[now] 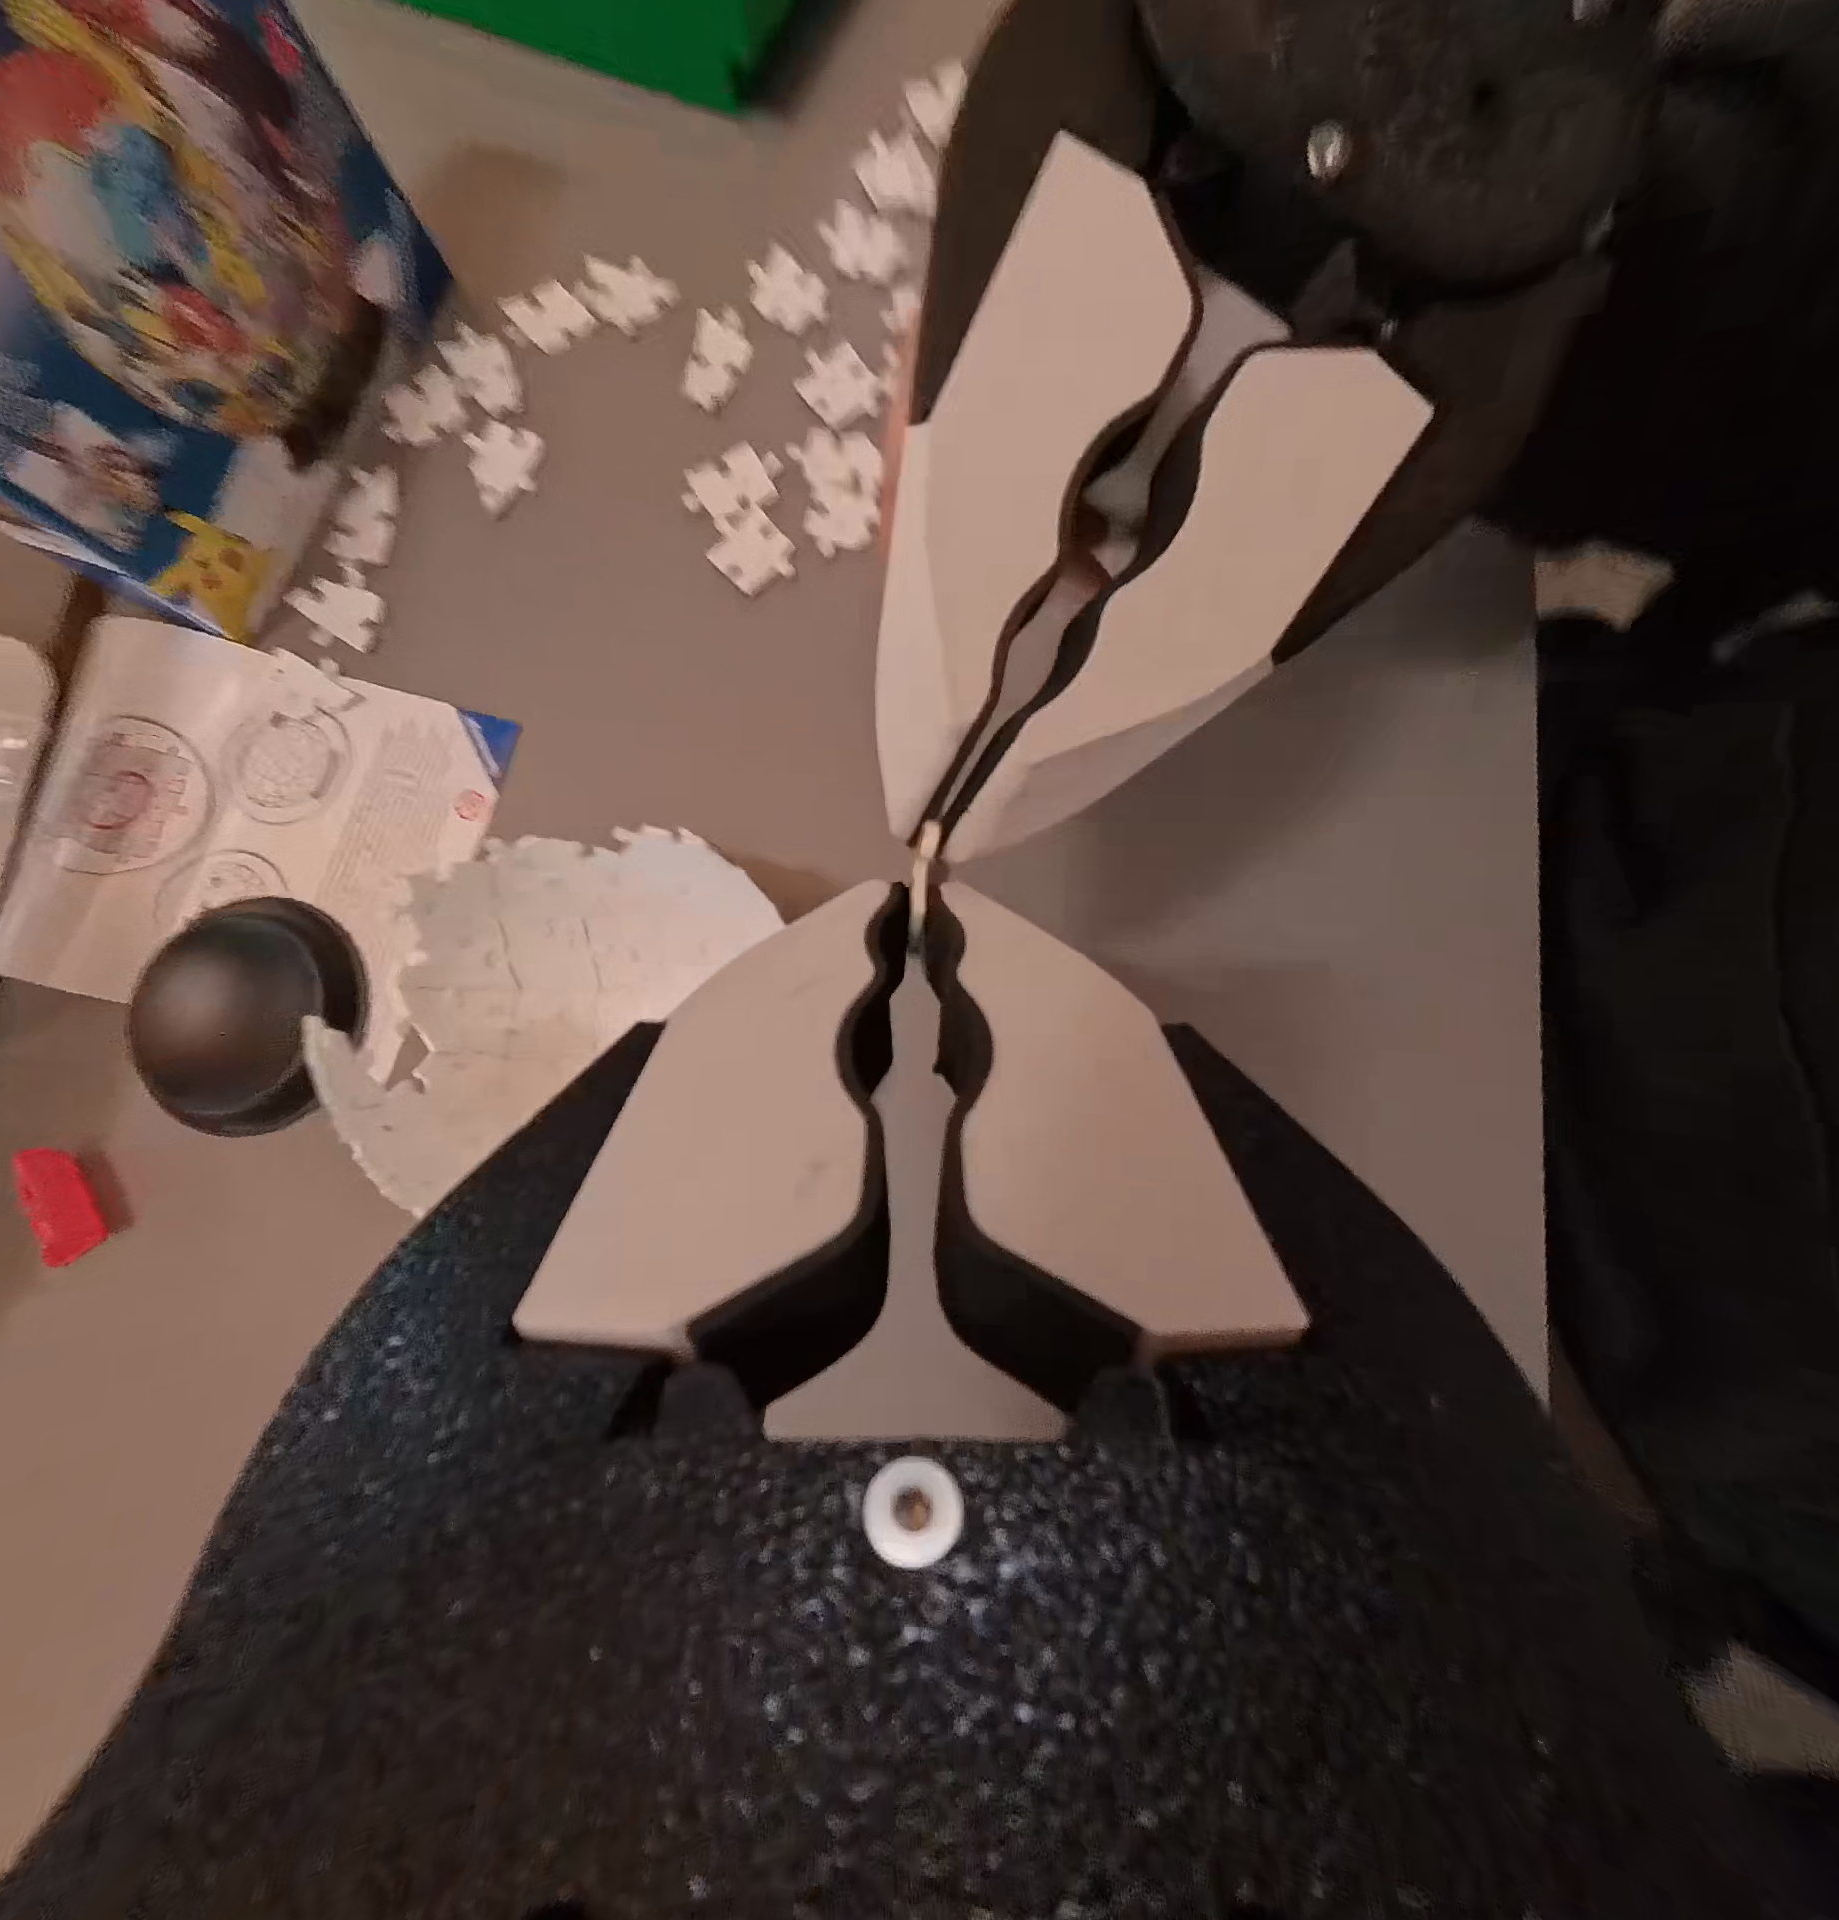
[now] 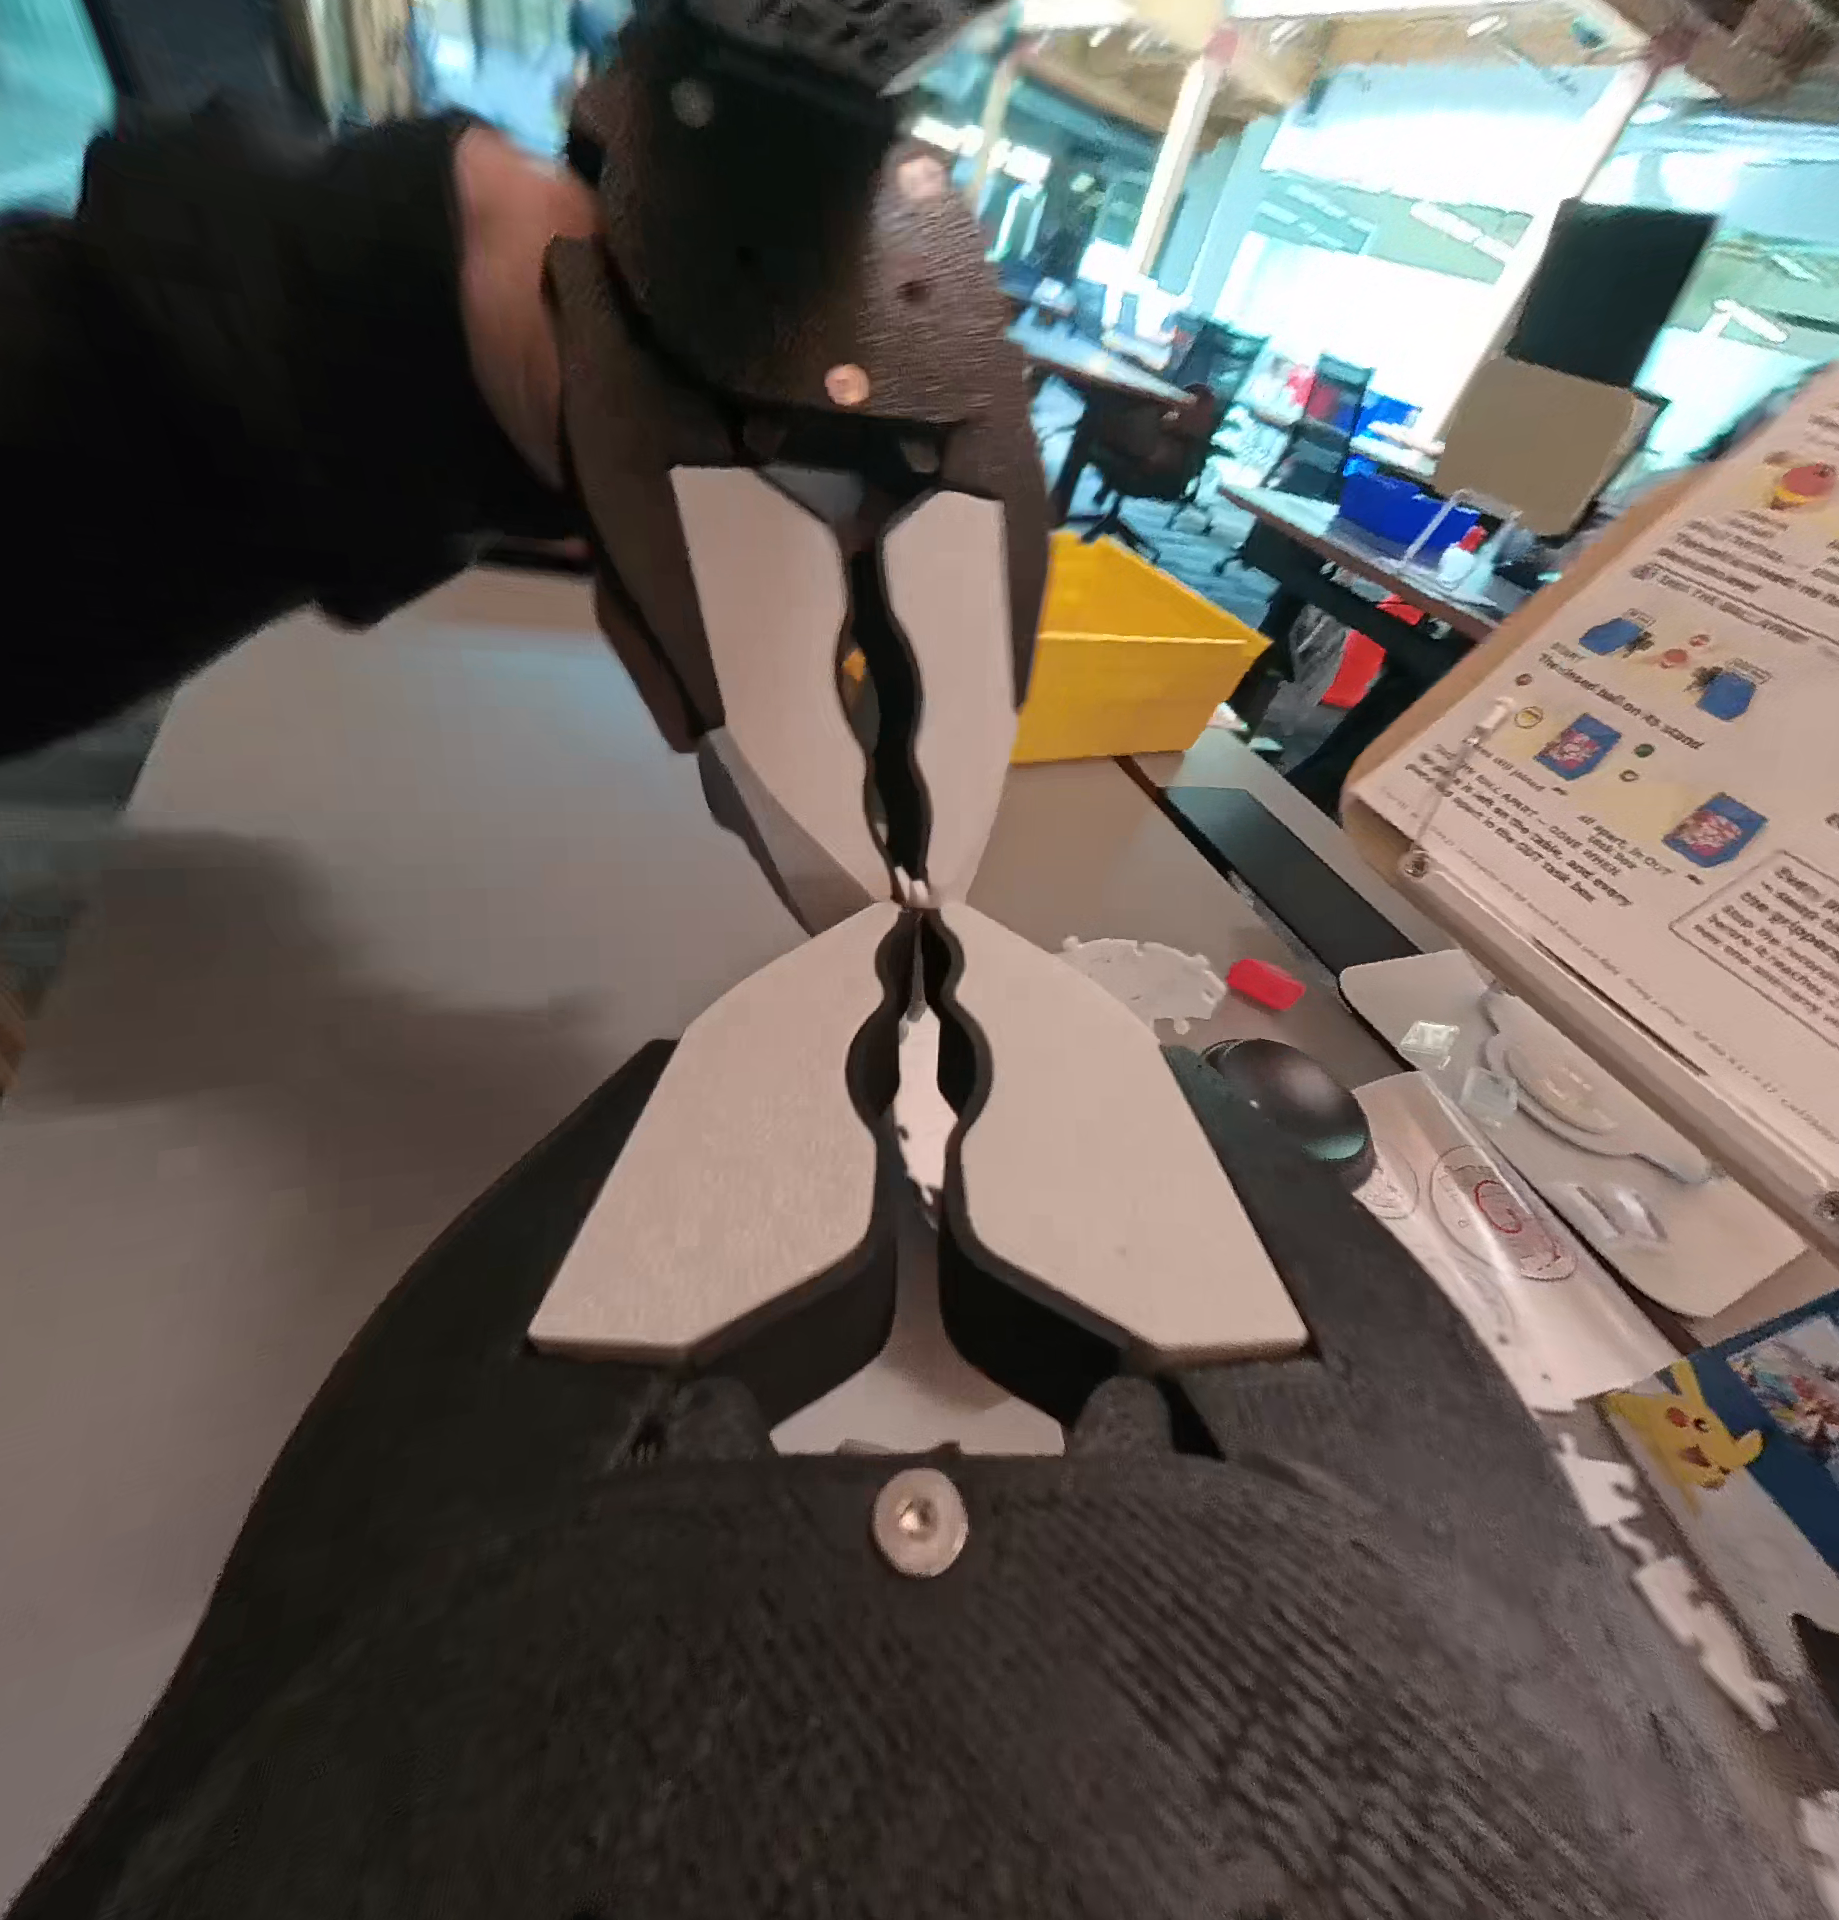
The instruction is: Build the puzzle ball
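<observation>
My left gripper (image 1: 917,906) and my right gripper (image 1: 931,829) meet tip to tip above the table. Both are shut on one small white puzzle piece (image 1: 927,844) held edge-on between them. The right wrist view shows the same: my right gripper (image 2: 921,923) below, my left gripper (image 2: 915,881) above, the puzzle piece (image 2: 917,894) at the joint. The partly built white puzzle ball (image 1: 582,935) lies open beside its black round stand (image 1: 240,1013). Several loose white pieces (image 1: 769,353) lie spread on the table.
The puzzle box (image 1: 167,260) and an instruction sheet (image 1: 240,769) lie at the left, with a small red object (image 1: 58,1205) near them. A yellow bin (image 2: 1123,655) and a tilted instruction board (image 2: 1673,779) stand at the table's side. A sleeved hand (image 2: 271,395) holds my left gripper. The tips of both grippers are at nearly the same place. The small red object (image 1: 58,1205) is about 35 centimetres from both grippers' fingertips. The right camera catches it too, in the right wrist view (image 2: 1259,979).
</observation>
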Tool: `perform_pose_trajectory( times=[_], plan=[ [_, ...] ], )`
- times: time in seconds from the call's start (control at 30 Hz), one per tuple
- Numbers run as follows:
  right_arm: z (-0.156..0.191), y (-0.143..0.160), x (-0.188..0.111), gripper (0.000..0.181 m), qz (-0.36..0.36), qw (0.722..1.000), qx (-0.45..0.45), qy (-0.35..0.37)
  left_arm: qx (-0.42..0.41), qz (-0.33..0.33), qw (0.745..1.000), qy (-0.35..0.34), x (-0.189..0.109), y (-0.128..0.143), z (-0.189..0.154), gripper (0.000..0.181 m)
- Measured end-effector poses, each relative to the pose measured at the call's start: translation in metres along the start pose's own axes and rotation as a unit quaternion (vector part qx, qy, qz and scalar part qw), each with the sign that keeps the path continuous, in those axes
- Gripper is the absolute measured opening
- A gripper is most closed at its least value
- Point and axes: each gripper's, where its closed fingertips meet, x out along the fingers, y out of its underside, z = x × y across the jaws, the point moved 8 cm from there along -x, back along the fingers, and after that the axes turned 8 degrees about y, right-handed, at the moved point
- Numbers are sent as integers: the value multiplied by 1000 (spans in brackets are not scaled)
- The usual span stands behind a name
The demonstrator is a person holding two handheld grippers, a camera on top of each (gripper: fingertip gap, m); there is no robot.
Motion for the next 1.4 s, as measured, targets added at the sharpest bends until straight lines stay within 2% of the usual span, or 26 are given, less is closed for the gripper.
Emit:
perform_pose_trajectory(
  times=[0.03,0.1,0.2,0.3,0.37,0.43,0.83,1.03,1.07,1.13,1.23,1.3,1.4],
  plan=[
    [-5,-1,-2,2,-16,999,30,15,-7,-27,999,-16,-3,-1,2,4],
    [-17,-2,-9,2,-63,991,104,57,-29,-75,996,-39,-8,1,4,17],
    [-25,1,-15,1,-117,971,193,73,-63,-135,988,-41,-7,6,4,27],
    [-25,6,-14,1,-135,961,231,73,-81,-204,974,-49,-5,3,3,22],
    [-25,7,-12,1,-144,959,231,77,-93,-238,966,-39,-5,1,2,13],
    [-23,7,-12,1,-150,960,225,72,-105,-246,963,-42,-3,3,3,0],
    [-31,7,2,2,-117,978,171,23,-86,-232,960,-130,-14,15,9,0],
    [-42,5,4,1,-141,969,196,45,-102,-246,952,-149,-24,16,14,0],
    [-42,5,3,1,-152,966,205,43,-98,-243,953,-150,-24,16,14,0],
    [-41,4,3,1,-169,959,226,27,-95,-240,956,-141,-22,15,12,21],
    [-37,4,5,1,-176,956,235,15,-96,-251,957,-110,-17,11,9,18],
    [-35,5,6,1,-178,957,229,20,-92,-264,956,-85,-15,8,6,8],
    [-34,4,5,1,-178,957,227,18,-94,-262,956,-88,-12,9,7,1]
  ],
)
